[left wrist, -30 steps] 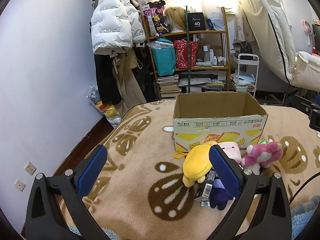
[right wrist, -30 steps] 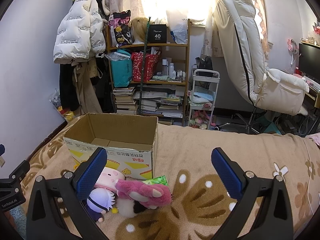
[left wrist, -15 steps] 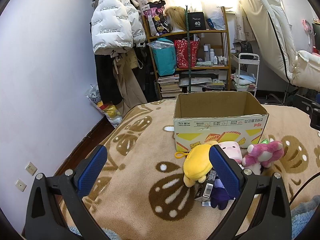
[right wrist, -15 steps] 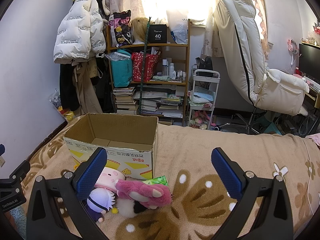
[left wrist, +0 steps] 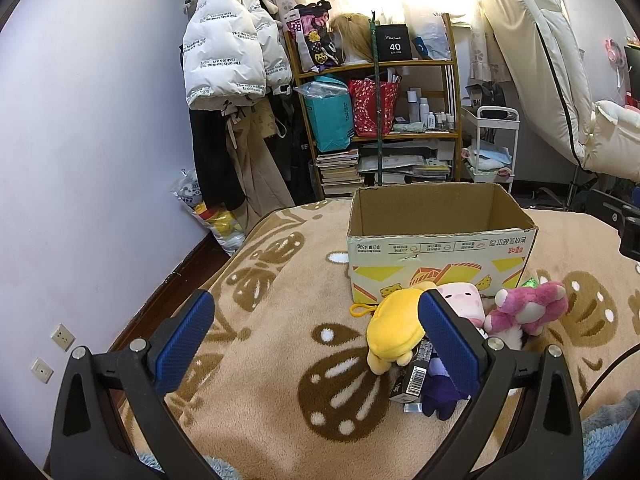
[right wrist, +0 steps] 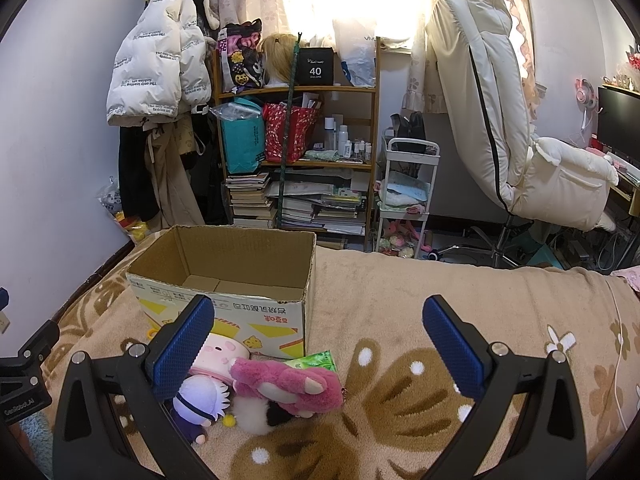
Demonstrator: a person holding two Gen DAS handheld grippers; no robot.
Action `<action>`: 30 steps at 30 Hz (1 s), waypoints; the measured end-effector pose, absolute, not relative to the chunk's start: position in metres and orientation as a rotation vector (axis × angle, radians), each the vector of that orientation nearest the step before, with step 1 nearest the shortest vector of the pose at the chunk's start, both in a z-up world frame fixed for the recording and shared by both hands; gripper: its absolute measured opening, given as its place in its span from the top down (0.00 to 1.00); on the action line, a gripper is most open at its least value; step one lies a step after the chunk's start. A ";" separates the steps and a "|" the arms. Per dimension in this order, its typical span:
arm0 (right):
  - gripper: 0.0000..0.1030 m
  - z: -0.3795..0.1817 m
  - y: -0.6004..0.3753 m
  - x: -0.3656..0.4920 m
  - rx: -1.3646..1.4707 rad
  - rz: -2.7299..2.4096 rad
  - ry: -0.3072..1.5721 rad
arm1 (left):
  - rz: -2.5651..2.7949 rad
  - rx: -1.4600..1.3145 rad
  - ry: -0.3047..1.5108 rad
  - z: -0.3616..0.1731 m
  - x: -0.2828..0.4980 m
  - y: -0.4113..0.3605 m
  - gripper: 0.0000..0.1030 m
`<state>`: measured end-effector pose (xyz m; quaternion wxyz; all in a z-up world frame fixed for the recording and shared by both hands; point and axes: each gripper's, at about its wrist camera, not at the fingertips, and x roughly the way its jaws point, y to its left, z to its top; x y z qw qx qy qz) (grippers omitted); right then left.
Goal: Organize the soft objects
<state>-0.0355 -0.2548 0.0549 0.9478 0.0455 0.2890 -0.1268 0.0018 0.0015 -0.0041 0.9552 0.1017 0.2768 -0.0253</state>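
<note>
An open cardboard box (left wrist: 440, 248) (right wrist: 224, 300) stands empty on a brown patterned blanket (left wrist: 260, 380). Plush toys lie in a heap in front of it: a yellow one (left wrist: 394, 330), a pale pink one (left wrist: 464, 300) (right wrist: 218, 354), a magenta bear (left wrist: 528, 312) (right wrist: 292, 386), a small purple-and-white doll (right wrist: 200, 402) and a white fluffy one (right wrist: 250, 414). My left gripper (left wrist: 316, 340) is open, above the blanket left of the heap. My right gripper (right wrist: 316, 340) is open, above the blanket right of the heap. Neither holds anything.
A small black barcoded carton (left wrist: 414, 376) and a green packet (right wrist: 314, 360) lie among the toys. Behind the bed stand a cluttered shelf (right wrist: 296, 152), hanging coats (left wrist: 232, 60), a white trolley (right wrist: 408, 184) and a cream chair (right wrist: 520, 132). The left gripper's body (right wrist: 24, 376) shows at the right view's left edge.
</note>
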 end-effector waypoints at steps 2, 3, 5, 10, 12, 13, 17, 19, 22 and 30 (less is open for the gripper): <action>0.00 0.055 -0.255 -0.035 0.092 -0.258 0.588 | -0.049 0.208 0.561 -0.004 0.002 0.001 0.02; 0.00 0.055 -0.255 -0.035 0.092 -0.258 0.589 | -0.050 0.208 0.563 -0.004 0.002 0.001 0.02; 0.00 0.055 -0.255 -0.035 0.093 -0.258 0.589 | -0.050 0.209 0.564 -0.005 0.002 0.002 0.02; 0.00 0.055 -0.255 -0.035 0.093 -0.259 0.589 | -0.050 0.209 0.564 -0.005 0.002 0.002 0.02; 0.00 0.054 -0.255 -0.035 0.092 -0.259 0.589 | -0.050 0.210 0.565 -0.006 0.002 0.002 0.02; 0.00 0.054 -0.255 -0.035 0.091 -0.259 0.589 | -0.049 0.210 0.564 -0.005 0.002 0.002 0.02; 0.00 0.055 -0.255 -0.035 0.095 -0.261 0.590 | -0.050 0.210 0.564 -0.006 0.002 0.002 0.02; 0.00 0.056 -0.255 -0.035 0.095 -0.261 0.590 | -0.051 0.210 0.565 -0.006 0.002 0.002 0.02; 0.00 0.056 -0.255 -0.035 0.094 -0.259 0.589 | -0.052 0.210 0.565 -0.006 0.002 0.002 0.02; 0.00 0.056 -0.255 -0.035 0.094 -0.261 0.590 | -0.050 0.214 0.568 -0.007 0.002 0.002 0.02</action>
